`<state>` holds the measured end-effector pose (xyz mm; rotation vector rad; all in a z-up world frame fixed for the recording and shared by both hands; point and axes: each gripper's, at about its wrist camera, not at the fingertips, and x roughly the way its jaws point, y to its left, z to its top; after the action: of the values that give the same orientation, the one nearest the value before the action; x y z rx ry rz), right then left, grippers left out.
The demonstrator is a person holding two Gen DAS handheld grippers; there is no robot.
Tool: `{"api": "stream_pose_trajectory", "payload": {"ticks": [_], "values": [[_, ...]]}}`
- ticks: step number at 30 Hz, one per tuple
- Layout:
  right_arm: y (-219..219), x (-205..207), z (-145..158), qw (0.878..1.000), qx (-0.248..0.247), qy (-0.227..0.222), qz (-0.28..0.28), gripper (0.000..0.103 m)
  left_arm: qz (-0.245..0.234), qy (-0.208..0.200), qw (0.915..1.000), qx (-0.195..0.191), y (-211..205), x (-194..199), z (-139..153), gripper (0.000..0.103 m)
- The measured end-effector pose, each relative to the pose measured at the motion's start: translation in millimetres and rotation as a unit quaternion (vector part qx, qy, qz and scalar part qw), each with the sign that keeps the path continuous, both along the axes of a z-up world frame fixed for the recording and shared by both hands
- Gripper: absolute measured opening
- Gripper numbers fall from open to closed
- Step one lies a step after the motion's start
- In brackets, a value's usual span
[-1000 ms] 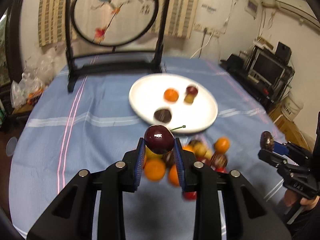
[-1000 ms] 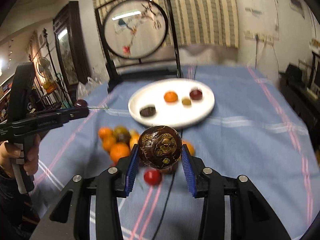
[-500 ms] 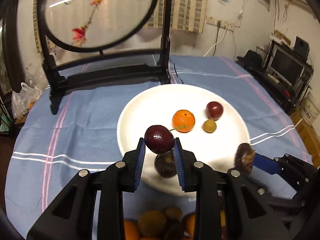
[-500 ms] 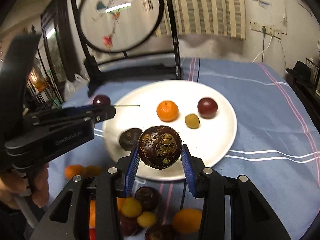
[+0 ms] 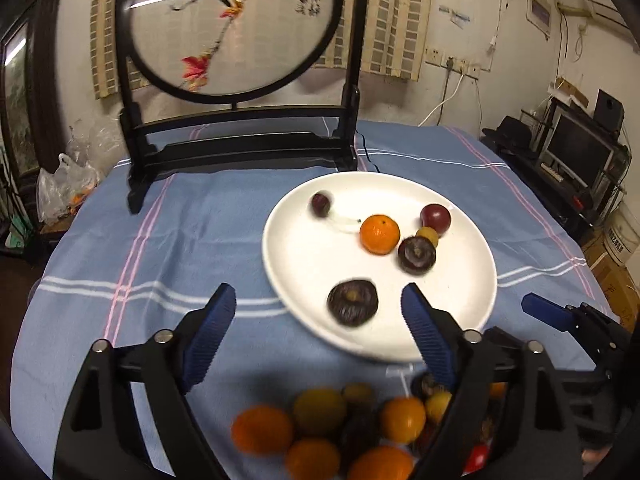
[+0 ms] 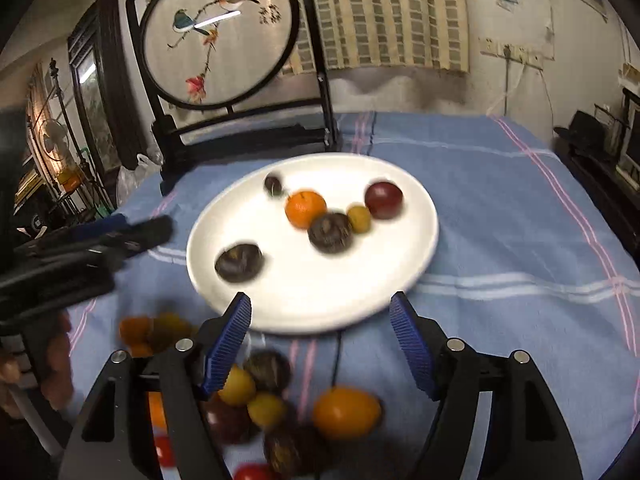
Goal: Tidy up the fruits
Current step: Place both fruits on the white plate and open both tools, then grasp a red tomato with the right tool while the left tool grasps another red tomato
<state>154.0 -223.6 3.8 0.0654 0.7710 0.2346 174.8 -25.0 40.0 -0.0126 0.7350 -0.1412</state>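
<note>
A white plate (image 5: 304, 276) (image 6: 400, 264) on the blue cloth holds an orange (image 5: 379, 234) (image 6: 305, 208), a red plum (image 5: 435, 218) (image 6: 383, 200), a small yellow fruit (image 6: 359, 219), two dark brown fruits (image 5: 352, 302) (image 5: 416, 255) and a dark cherry (image 5: 321, 203) (image 6: 273, 184). My left gripper (image 5: 318, 336) is open and empty, just short of the plate's near rim. My right gripper (image 6: 320, 340) is open and empty, also at the near rim. A pile of loose oranges and mixed fruit (image 5: 340, 432) (image 6: 256, 408) lies on the cloth under both grippers.
A black stand with a round embroidered screen (image 5: 236, 32) (image 6: 220, 36) stands behind the plate. Plastic bags (image 5: 64, 188) lie off the table's left edge. A TV and shelves (image 5: 576, 160) stand to the right.
Both grippers have opened. The cherry left the left gripper and now lies at the plate's far side. The brown fruit left the right gripper and lies next to the orange. Both grippers have pulled back.
</note>
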Motion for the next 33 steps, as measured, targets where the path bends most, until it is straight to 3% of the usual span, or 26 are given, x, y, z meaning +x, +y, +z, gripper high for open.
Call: {"api": "stream_pose_trajectory", "payload": {"ticks": [10,18,30,33], "values": [[-13,-57,-8,0.999,0.012,0.031,-0.012,0.075,-0.008,0.007,0.9998,0.017,11,-76,-20,0.090],[-1,-105,-12,0.999,-0.022,0.029,0.018,0.075,-0.003,0.015,0.9999,0.006,29,-115,-31,0.092],[20,-117,-32,0.995,-0.041,0.072,0.052,0.072,-0.005,0.048,0.9988,-0.006,39,-137,-54,0.092],[23,-113,-34,0.995,-0.043,0.079,0.053,0.062,-0.011,0.055,0.9984,-0.008,38,-136,-59,0.092]]}}
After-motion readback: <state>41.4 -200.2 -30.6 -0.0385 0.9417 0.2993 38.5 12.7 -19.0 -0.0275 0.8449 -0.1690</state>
